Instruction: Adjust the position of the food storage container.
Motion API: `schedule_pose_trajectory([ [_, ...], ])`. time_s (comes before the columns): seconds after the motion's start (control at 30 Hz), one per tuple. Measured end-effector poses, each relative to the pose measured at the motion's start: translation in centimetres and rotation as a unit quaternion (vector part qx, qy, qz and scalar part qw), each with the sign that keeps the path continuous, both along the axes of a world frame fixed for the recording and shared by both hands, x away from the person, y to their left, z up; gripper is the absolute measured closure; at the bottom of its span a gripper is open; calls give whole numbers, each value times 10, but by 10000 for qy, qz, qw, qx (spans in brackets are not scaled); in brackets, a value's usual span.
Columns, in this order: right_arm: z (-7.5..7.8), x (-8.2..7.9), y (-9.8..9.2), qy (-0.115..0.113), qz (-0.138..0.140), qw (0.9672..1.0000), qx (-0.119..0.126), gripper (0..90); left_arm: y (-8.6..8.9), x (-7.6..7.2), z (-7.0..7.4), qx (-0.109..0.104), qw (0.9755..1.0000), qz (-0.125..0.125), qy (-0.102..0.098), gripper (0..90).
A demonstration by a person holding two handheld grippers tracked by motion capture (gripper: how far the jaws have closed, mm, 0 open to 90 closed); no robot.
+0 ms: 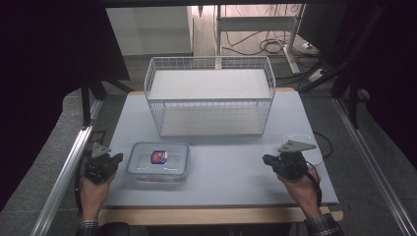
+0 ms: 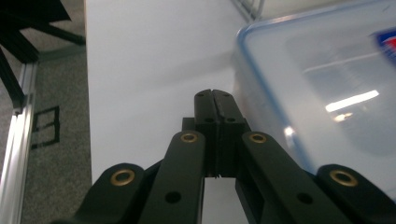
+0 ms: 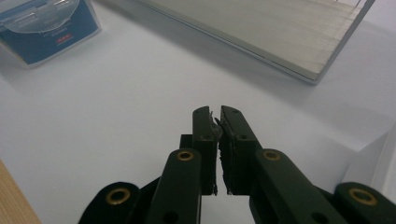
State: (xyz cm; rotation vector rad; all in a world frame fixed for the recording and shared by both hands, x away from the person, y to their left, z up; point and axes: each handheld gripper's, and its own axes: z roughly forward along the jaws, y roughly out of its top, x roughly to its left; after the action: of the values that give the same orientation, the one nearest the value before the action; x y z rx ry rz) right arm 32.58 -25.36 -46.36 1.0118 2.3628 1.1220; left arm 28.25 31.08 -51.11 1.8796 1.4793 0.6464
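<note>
Fingers on the left gripper are clenched empty, just beside the lidded plastic container at the counter's front left. Right gripper is clenched too, well apart. Looks like nothing's grabbed yet, and the wire basket behind has nothing in it.

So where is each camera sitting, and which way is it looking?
High view: above the person's side, looking forward and down on the table, the wire basket and the plastic box; both forearms, the left gripper and the right gripper show.
Left gripper view: rides the left gripper, low over the table, box close at right; its shut fingers show.
Right gripper view: rides the right gripper, facing the basket's wooden base; its nearly shut fingers show.
Shared: all three show the box.
</note>
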Motion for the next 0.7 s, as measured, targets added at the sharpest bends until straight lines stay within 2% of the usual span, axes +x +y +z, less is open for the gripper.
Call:
schedule_pose_trajectory([
  [0.1,-2,1,-1,45,-18,10000,46,857,1,3,-7,-118,9998,-54,160,900],
  [0.13,-2,1,-1,45,-18,10000,46,857,0,4,-9,-112,9997,-46,209,900],
  [0.27,-3,2,-1,24,-31,10000,47,857,-8,7,-14,-68,9988,-271,390,900],
  [0.43,-3,1,0,27,-29,10000,68,857,-18,6,-14,-35,9984,-352,437,900],
  [0.53,-3,1,1,36,-10,10000,67,856,-28,5,-13,97,9981,-434,429,900],
  [0.7,-5,1,4,72,32,10000,54,853,-49,10,-11,65,9970,-671,388,900],
])
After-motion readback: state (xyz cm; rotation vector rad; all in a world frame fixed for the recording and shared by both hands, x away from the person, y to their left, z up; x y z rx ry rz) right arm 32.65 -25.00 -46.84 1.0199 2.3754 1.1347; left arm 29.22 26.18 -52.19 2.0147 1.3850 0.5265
